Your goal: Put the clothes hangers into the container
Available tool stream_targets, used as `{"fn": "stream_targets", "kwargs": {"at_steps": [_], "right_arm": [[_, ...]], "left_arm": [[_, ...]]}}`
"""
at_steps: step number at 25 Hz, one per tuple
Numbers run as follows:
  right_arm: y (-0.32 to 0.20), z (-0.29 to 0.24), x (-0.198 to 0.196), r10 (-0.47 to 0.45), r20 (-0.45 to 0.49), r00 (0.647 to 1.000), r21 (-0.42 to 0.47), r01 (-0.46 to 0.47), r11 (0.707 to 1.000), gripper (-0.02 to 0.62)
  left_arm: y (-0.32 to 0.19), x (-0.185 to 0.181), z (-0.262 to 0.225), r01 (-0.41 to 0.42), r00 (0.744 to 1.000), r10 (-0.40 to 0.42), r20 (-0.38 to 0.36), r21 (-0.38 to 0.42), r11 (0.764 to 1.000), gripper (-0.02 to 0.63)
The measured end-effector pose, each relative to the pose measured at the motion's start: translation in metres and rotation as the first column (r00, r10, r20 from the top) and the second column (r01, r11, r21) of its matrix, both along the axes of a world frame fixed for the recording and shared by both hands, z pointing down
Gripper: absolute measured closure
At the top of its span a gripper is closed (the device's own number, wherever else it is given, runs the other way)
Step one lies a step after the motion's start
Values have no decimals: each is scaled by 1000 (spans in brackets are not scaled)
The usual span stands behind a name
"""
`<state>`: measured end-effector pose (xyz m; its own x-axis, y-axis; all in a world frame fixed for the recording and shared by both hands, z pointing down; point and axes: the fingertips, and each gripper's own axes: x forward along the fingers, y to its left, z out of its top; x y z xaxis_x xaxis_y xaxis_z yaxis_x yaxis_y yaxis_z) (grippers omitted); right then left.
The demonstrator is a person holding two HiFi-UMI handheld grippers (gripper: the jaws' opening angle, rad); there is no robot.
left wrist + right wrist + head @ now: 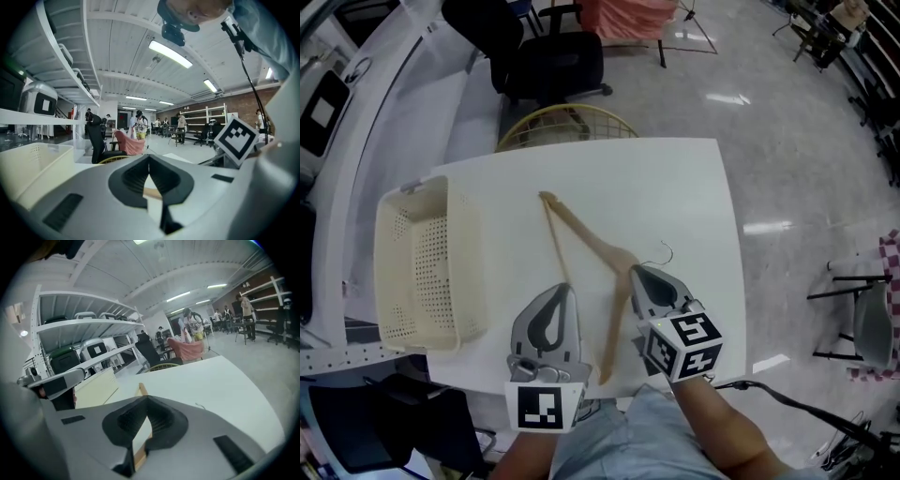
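Observation:
A wooden clothes hanger (581, 230) lies flat on the white table (675, 187), its wire hook (666, 253) pointing right. The cream perforated container (459, 272) stands at the table's left edge with nothing visible inside. My right gripper (637, 272) looks shut, its tips over the hanger's neck; the far arm of the hanger (140, 390) shows just past the tips. I cannot tell whether the tips pinch anything. My left gripper (567, 289) looks shut too, over the end of the hanger's left arm, and wood (152, 192) shows below its jaws.
A yellow wire chair (567, 127) and a black office chair (548, 61) stand behind the table's far edge. The container (96, 390) lies left of the right gripper. Shelving with cases runs along the left; people stand far back in the room.

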<state>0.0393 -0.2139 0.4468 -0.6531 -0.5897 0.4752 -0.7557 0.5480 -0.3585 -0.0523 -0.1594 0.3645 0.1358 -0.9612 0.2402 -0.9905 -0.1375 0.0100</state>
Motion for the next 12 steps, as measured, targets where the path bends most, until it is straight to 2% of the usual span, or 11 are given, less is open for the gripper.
{"fn": "stream_targets", "kwargs": {"at_steps": [6, 12], "right_arm": [[6, 18, 8, 9, -54, 998, -46, -11, 999, 583], [25, 20, 26, -8, -67, 998, -48, 5, 999, 583]], "left_arm": [[1, -6, -4, 1, 1000, -1, 18, 21, 1000, 595], [19, 13, -19, -7, 997, 3, 71, 64, 998, 594]]}}
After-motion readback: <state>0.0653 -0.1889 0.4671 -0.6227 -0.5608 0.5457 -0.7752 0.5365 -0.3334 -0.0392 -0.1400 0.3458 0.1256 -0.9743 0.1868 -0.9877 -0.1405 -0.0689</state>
